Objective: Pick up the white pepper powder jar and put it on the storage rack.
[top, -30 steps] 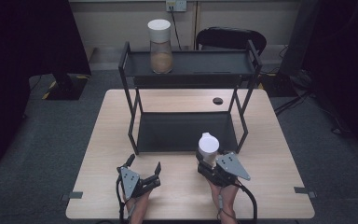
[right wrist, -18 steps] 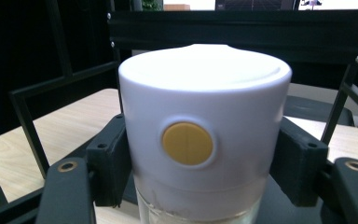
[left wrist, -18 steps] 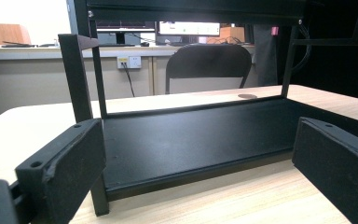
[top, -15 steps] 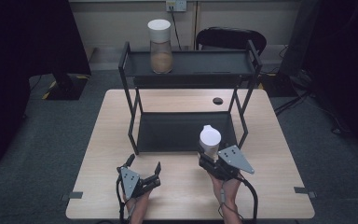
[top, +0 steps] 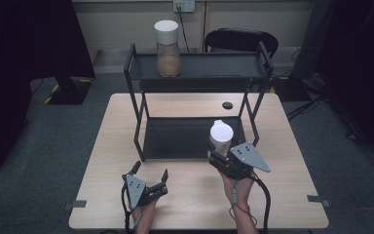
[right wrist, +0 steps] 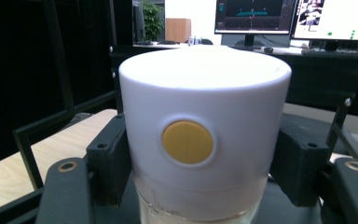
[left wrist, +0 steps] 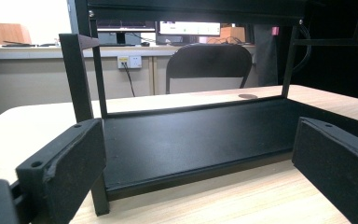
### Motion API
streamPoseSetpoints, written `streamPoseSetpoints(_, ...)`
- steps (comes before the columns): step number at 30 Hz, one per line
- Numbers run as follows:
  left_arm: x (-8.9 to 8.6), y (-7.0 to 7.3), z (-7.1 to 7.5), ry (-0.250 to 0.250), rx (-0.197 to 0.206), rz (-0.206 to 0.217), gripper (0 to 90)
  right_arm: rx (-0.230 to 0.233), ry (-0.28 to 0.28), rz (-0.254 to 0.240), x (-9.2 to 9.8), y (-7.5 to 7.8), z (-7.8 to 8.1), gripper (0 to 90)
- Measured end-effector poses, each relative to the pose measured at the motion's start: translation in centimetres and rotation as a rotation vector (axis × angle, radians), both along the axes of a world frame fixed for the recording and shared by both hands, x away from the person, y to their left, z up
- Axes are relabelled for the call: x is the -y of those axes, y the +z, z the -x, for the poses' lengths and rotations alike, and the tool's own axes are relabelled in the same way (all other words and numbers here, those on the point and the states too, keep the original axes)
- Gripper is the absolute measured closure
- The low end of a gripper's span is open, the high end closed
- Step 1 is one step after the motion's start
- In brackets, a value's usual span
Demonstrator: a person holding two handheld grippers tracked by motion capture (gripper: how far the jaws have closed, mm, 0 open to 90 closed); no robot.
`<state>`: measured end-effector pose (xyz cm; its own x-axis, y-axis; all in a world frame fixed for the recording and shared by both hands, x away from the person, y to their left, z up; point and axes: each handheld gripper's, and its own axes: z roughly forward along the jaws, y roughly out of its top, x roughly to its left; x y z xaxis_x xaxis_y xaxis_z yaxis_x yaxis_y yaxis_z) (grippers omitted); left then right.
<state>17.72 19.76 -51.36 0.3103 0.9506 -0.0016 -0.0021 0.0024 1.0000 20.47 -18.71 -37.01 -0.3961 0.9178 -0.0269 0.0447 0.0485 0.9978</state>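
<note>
The right gripper [top: 220, 155] is clamped on a jar with a white lid [top: 221, 134], its two black jaws pressing on opposite sides of the jar just below the lid. In the right gripper view the jar [right wrist: 205, 135] stands upright between the jaws, and a round yellow button [right wrist: 188, 142] sits on the front of the lid (the glass below it holds something pale, too little in view to name). In the high view the jar is held above the surface [top: 292, 195], in front of the black two-tier rack [top: 195, 87], near the rack's front right leg and toward the surface's right half.

The left gripper [top: 151, 176] rests low near the front edge of the surface, left of centre, its jaws spread apart with nothing between them. In the left gripper view the jaws frame the rack's lower shelf [left wrist: 191, 140], which is bare.

A second jar [top: 167, 48], with the same white lid and brown contents, stands upright on the left part of the rack's top shelf, well apart from both grippers. A small dark round disc [top: 227, 105] lies on the surface behind the rack, toward the back edge. A black chair [top: 241, 41] stands beyond the far edge.
</note>
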Motion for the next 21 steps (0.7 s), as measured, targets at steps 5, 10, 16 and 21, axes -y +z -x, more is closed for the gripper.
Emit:
streamPoseSetpoints(5,0.0,0.0,0.0,0.0,0.0,0.0,2.4,0.017,0.004,0.0,0.0,0.9,-0.2,30.5)
streamPoseSetpoints(10,0.0,0.0,0.0,-0.001,0.0,-0.001,2.4,0.033,0.004,0.003,0.0,1.7,-0.5,30.5)
streamPoseSetpoints(16,0.0,0.0,0.0,0.001,-0.001,-0.001,2.5,0.061,0.006,-0.001,-0.1,2.9,-0.8,30.5)
streamPoseSetpoints(21,0.0,0.0,0.0,0.0,-0.001,-0.001,2.4,0.075,0.006,-0.01,0.0,3.5,-1.1,30.5)
